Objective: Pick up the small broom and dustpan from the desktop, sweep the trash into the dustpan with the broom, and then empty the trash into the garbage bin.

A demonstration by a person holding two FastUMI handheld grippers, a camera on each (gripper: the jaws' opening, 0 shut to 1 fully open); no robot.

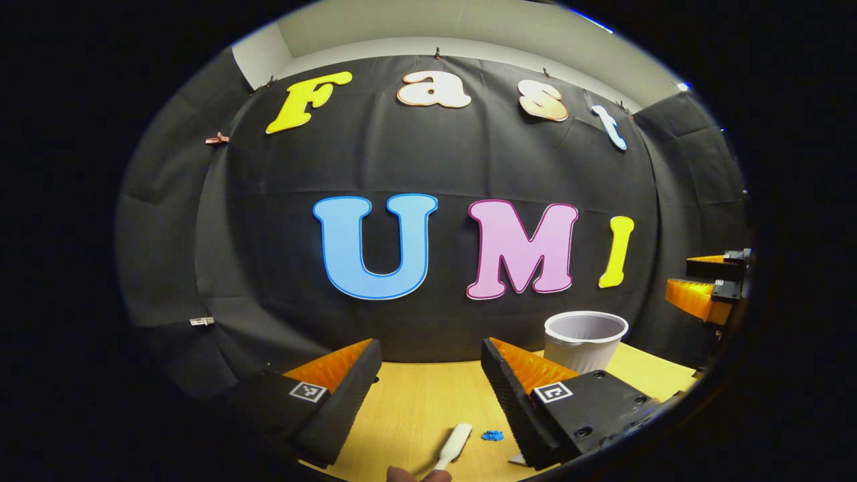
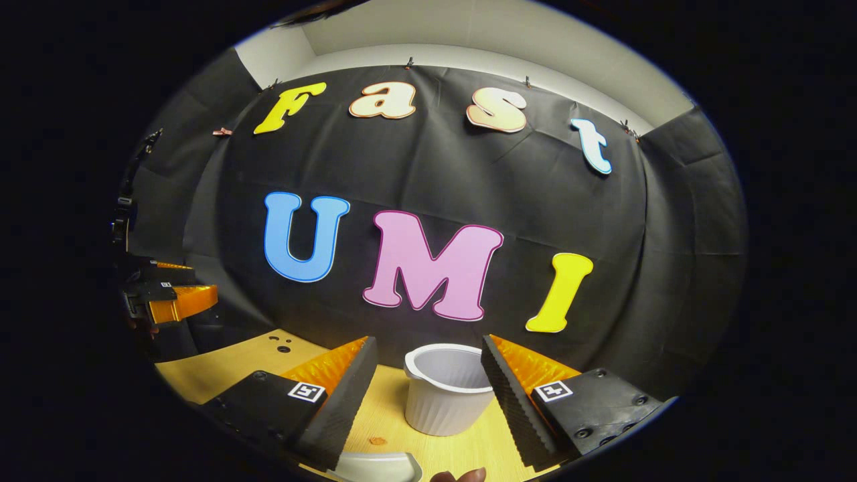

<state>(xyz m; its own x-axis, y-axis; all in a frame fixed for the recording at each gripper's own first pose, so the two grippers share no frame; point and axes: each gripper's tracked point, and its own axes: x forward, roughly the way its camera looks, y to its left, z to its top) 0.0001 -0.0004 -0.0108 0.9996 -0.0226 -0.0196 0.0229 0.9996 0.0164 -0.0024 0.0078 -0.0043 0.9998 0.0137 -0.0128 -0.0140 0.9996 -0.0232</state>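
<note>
1. In the left gripper view, my left gripper (image 1: 430,375) hangs above the wooden desktop (image 1: 415,408) with its jaws spread wide and nothing between them.
2. Below that gap lies the white handle of the small broom (image 1: 454,444), angled toward the bottom edge, where a fingertip (image 1: 410,474) shows.
3. A small blue scrap of trash (image 1: 492,436) sits on the desktop just right of the handle, near my right finger.
4. The white ribbed garbage bin (image 1: 584,340) stands upright farther back on the right.
5. At the far right edge I see the right gripper (image 1: 711,284) raised off the desktop.
6. In the right gripper view, my right gripper (image 2: 428,375) is also open and empty, with the bin seen between the fingers but beyond them.
7. The white dustpan (image 2: 378,466) lies at the bottom edge, its rim showing.
</note>
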